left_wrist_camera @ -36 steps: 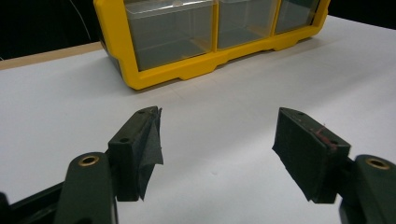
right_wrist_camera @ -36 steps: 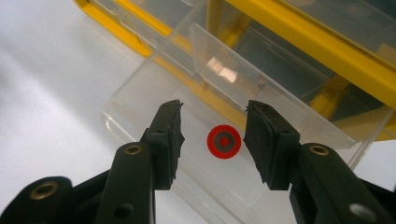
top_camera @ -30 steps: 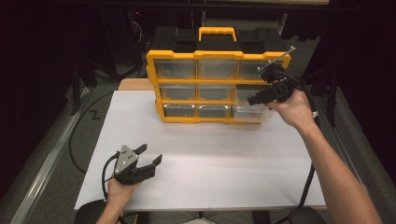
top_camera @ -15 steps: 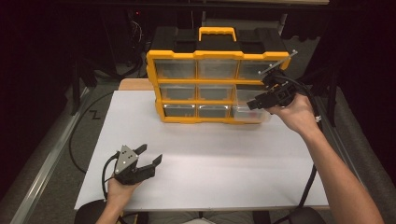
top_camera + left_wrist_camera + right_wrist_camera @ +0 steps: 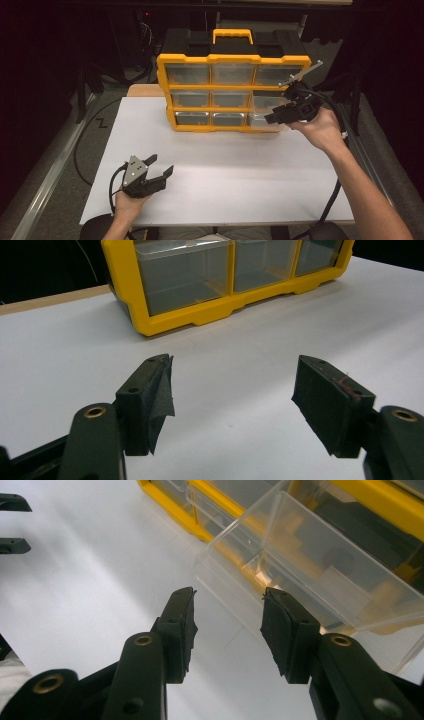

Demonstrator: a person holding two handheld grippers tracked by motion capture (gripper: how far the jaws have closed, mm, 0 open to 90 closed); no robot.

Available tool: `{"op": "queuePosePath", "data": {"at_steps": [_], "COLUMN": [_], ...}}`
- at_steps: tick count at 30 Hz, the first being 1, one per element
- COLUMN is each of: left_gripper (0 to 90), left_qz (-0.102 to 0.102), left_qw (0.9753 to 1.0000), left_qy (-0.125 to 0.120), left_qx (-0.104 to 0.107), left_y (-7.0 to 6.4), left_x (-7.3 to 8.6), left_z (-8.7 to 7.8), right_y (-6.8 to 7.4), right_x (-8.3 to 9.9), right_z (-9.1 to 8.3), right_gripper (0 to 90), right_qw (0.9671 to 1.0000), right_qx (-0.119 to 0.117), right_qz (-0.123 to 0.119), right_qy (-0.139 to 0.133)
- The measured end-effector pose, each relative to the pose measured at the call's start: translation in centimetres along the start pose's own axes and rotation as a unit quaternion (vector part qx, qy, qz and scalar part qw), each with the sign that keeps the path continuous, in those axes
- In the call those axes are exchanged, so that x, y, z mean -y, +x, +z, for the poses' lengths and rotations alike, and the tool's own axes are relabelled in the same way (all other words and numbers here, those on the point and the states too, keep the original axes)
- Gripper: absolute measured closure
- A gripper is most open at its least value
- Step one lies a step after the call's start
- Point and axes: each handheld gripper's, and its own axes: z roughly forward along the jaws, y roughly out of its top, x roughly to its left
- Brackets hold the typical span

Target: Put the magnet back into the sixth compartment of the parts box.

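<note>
Clear plastic drawer [image 5: 310,565] juts from the yellow organizer [image 5: 232,92] (bottom right); right gripper [image 5: 227,617] gapes narrowly beside it, left gripper [image 5: 232,390] wide apart.

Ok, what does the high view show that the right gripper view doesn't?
High view alone: the organiser's yellow handle, its three rows of drawers, and the person's right hand. Right gripper view alone: a close look at the pulled-out clear drawer, with the right gripper open just short of it. Both: the yellow organiser, the white table and the left gripper.
</note>
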Motion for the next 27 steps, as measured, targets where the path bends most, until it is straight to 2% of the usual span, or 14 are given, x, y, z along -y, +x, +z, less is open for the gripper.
{"op": "queuePosePath", "data": {"at_steps": [27], "left_gripper": [31.9], "left_qz": [-0.001], "left_qw": [1.0], "left_qy": [0.0], "left_qx": [0.0], "left_y": [0.0], "left_x": [0.0], "left_z": [0.0], "right_y": [1.5], "right_x": [2.1], "right_z": [0.3], "right_gripper": [57.8], "right_qw": [0.9994], "right_qx": [-0.019], "right_qz": [-0.025], "right_qy": [-0.013]}}
